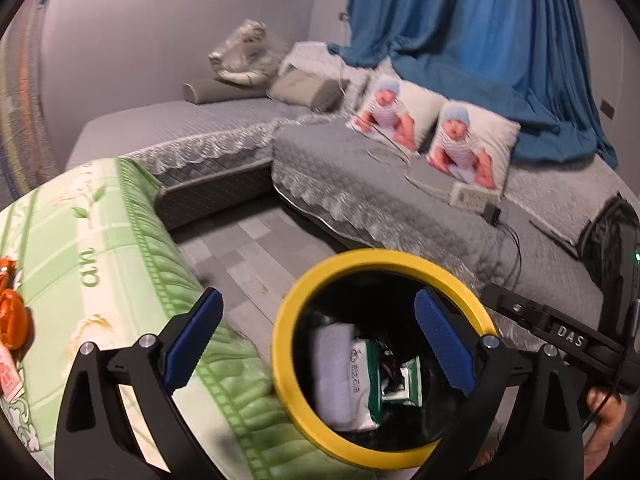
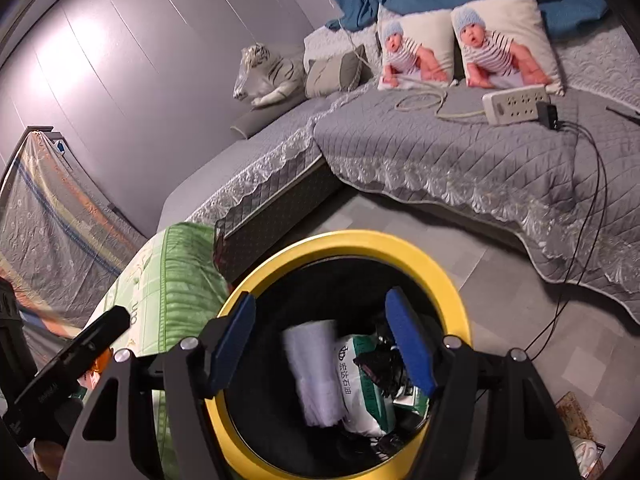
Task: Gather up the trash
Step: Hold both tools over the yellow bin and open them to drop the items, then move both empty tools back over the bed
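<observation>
Both grippers over the bin, jaws spread, nothing between them: left gripper (image 1: 316, 344), right gripper (image 2: 322, 346). Trash bin (image 2: 448, 276) sits on the floor beside the green quilt (image 1: 120, 248): yellow rim, black inside, holding a white tissue wad (image 2: 314, 372) and a white-green wrapper (image 2: 362, 388). Beyond, grey bedspread (image 2: 460, 152) with a power strip (image 2: 514, 104).
</observation>
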The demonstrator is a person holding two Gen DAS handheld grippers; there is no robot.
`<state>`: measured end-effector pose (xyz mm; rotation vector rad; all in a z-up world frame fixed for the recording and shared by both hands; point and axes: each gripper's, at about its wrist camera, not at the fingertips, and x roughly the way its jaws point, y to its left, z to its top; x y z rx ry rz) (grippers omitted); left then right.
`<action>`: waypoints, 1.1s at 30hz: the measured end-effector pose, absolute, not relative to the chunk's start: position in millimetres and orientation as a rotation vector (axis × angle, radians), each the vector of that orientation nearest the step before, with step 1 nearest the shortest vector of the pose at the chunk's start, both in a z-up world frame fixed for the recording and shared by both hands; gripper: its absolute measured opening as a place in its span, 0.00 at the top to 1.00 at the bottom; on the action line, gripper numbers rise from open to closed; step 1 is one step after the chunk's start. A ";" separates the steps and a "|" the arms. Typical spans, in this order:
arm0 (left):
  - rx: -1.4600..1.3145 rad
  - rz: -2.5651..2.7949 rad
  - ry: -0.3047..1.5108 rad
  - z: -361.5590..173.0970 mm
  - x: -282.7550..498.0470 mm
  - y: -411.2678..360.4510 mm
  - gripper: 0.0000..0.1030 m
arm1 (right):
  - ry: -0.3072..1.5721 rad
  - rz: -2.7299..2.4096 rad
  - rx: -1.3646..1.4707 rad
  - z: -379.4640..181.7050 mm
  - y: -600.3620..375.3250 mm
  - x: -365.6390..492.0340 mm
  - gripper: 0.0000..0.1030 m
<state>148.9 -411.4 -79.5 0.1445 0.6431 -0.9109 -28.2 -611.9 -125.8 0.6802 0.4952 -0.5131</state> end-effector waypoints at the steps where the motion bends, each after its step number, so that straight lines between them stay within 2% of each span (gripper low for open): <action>1: 0.131 -0.887 0.628 -76.1 149.7 -405.0 0.09 | 0.485 -0.518 0.673 -122.7 -610.4 -30.0 0.37; 8: 0.055 -0.745 0.497 -38.7 159.5 -337.3 0.08 | 0.436 -0.482 0.585 -100.3 -590.1 -26.8 0.36; 14: 0.123 -0.553 0.373 -20.2 172.8 -249.1 0.08 | 0.438 -0.312 0.438 -76.6 -538.1 12.5 0.35; 21: 0.101 -0.268 0.393 -30.8 196.9 -108.1 0.08 | 0.538 0.048 0.248 -61.7 -423.8 112.3 0.35; 27: 0.063 -0.030 0.423 -54.8 208.1 2.3 0.08 | 0.672 0.267 0.113 -70.2 -331.7 206.1 0.35; 33: -0.108 0.049 0.514 -76.2 233.1 82.2 0.08 | 0.805 0.273 0.087 -92.1 -300.6 287.2 0.39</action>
